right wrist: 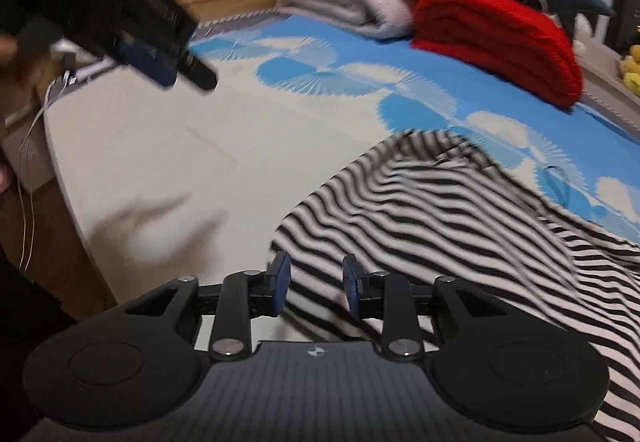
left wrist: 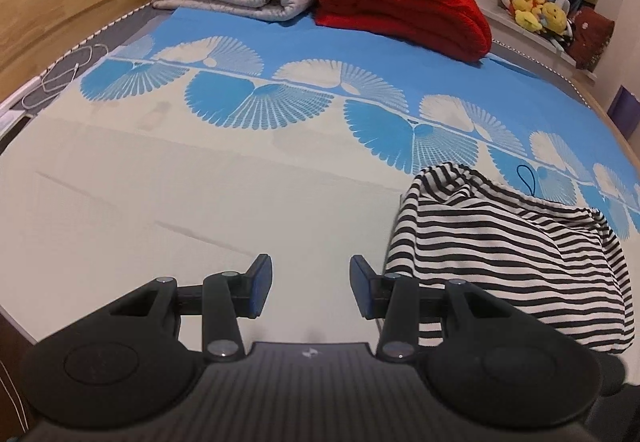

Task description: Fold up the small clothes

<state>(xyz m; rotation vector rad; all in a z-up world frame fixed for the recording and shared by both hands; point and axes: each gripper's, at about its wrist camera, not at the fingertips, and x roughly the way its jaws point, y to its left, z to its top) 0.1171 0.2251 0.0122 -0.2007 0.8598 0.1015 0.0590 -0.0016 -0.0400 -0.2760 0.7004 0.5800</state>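
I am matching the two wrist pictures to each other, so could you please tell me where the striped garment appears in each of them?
Left wrist view: the striped garment lies crumpled at lower right on the bed cover, just right of the left tongs.
Right wrist view: it spreads across the lower right, under and beyond the right tongs.
Shared landmark: the folded red blanket at the far end of the bed.
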